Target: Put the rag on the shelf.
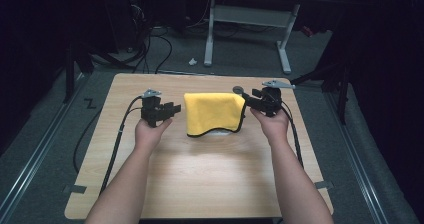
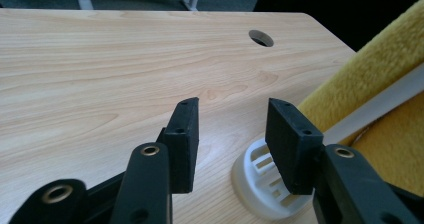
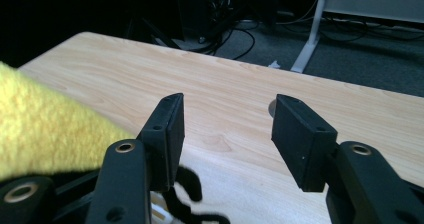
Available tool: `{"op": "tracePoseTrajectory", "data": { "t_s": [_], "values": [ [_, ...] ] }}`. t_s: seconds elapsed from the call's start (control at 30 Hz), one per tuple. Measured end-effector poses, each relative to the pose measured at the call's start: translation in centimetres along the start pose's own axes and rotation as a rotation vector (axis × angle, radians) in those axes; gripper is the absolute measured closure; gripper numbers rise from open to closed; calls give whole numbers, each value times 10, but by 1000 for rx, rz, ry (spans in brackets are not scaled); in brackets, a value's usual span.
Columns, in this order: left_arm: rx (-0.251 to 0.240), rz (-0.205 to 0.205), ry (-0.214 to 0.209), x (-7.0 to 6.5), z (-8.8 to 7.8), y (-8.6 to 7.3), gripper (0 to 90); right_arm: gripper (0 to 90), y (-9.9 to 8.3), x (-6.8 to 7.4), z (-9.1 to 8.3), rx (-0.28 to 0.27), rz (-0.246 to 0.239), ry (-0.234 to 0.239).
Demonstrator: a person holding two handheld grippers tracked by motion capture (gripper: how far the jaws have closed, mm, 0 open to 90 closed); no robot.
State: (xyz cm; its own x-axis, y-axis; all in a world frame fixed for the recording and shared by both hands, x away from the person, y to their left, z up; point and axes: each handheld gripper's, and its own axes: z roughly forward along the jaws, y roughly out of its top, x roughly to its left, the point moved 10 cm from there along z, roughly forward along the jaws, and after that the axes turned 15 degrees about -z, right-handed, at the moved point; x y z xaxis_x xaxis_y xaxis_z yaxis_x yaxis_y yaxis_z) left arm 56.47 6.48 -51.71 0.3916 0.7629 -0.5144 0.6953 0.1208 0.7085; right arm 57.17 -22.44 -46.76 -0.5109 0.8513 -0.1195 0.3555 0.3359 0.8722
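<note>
- The left gripper (image 1: 169, 110) has its jaws spread apart with nothing between them; in the left gripper view they hover low over the wood, just beside the white slotted plastic base (image 2: 260, 184) that stands under the cloth.
- The right gripper (image 1: 248, 100) is likewise released and empty, its jaws gaping beside the cloth's far right corner.
- The fluffy yellow microfibre cloth with dark edging (image 1: 214, 112) sits between the two grippers, draped over the white base, toward the far edge of the light wooden table (image 1: 200, 179) and about midway between its left and right edges.
- A round cable hole (image 1: 238, 89) lies in the tabletop near the far edge, just beyond the right gripper.
- Judged from this, the step in hand is the approach: both grippers flank the cloth, and neither has yet taken hold.
- The next move probably calls for each gripper to close in on its side of the cloth and pinch an edge or corner without snagging the base beneath.
</note>
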Motion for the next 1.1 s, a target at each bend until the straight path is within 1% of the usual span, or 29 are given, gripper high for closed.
{"op": "tracePoseTrajectory", "data": {
  "t_s": [0.13, 0.2, 0.23, 0.27, 0.3, 0.33, 0.37, 0.4, 0.43, 0.47, 0.5, 0.53, 0.57, 0.6, 0.63, 0.67, 0.73, 0.77, 0.8, 0.83, 0.87, 0.93, 1.0, 1.03, 1.07, 1.1],
  "values": [
    [-6, 2, 18, 9, -8, -3, 543, 448, -5, 0, -4, 1, -8, -13],
    [-5, 4, 24, 13, -11, -7, 529, 429, -9, 1, -6, 17, -14, -16],
    [-5, 11, 29, 15, -13, -9, 526, 429, -12, 2, -7, 23, -26, -25],
    [-4, 18, 37, 17, -15, -11, 522, 431, -13, 2, -9, 12, -33, -40],
    [-7, 25, 39, 18, -17, -14, 517, 431, -15, 2, -12, 1, -42, -64],
    [-6, 31, 43, 20, -20, -17, 514, 427, -17, 2, -14, 11, -54, -79],
    [-11, 35, 44, 21, -23, -20, 509, 423, -20, 3, -16, 14, -68, -82],
    [-18, 41, 38, 21, -26, -23, 504, 423, -22, 3, -19, -1, -75, -88],
    [-24, 42, 36, 22, -29, -26, 500, 417, -24, 3, -22, -2, -80, -107],
    [-33, 43, 32, 22, -32, -28, 496, 408, -28, 4, -24, 17, -89, -114],
    [-31, 37, 23, 22, -34, -31, 492, 408, -31, 4, -26, 15, -95, -113],
    [-38, 39, 16, 21, -37, -34, 489, 411, -33, 5, -29, 0, -93, -120],
    [-42, 46, 15, 21, -40, -37, 488, 409, -36, 5, -31, 12, -95, -124],
    [-41, 51, 14, 21, -42, -40, 485, 405, -40, 5, -32, 25, -92, -116],
    [-39, 55, 11, 21, -45, -43, 483, 408, -42, 6, -34, 16, -91, -111],
    [-38, 61, 11, 21, -47, -46, 478, 413, -45, 7, -36, 5, -92, -116],
    [-34, 68, 10, 21, -52, -51, 471, 399, -50, 8, -40, 27, -91, -108],
    [-34, 74, 9, 21, -54, -54, 468, 397, -52, 9, -41, 28, -98, -100],
    [-34, 80, 9, 21, -58, -57, 468, 400, -53, 11, -44, 24, -101, -98],
    [-35, 85, 8, 21, -60, -59, 468, 410, -54, 14, -48, -1, -108, -103],
    [-37, 94, 12, 21, -64, -62, 468, 411, -56, 15, -50, -10, -110, -105],
    [-29, 107, 16, 21, -70, -71, 468, 410, -61, 20, -56, -8, -111, -101],
    [-19, 116, 14, 19, -77, -81, 460, 393, -68, 27, -60, 21, -106, -75],
    [-7, 117, 13, 19, -81, -88, 459, 402, -72, 32, -63, 22, -114, -71],
    [-8, 121, 13, 18, -84, -92, 457, 417, -75, 38, -68, 0, -141, -77],
    [-4, 117, 8, 17, -87, -97, 455, 417, -77, 42, -70, -4, -147, -82]
  ]
}}
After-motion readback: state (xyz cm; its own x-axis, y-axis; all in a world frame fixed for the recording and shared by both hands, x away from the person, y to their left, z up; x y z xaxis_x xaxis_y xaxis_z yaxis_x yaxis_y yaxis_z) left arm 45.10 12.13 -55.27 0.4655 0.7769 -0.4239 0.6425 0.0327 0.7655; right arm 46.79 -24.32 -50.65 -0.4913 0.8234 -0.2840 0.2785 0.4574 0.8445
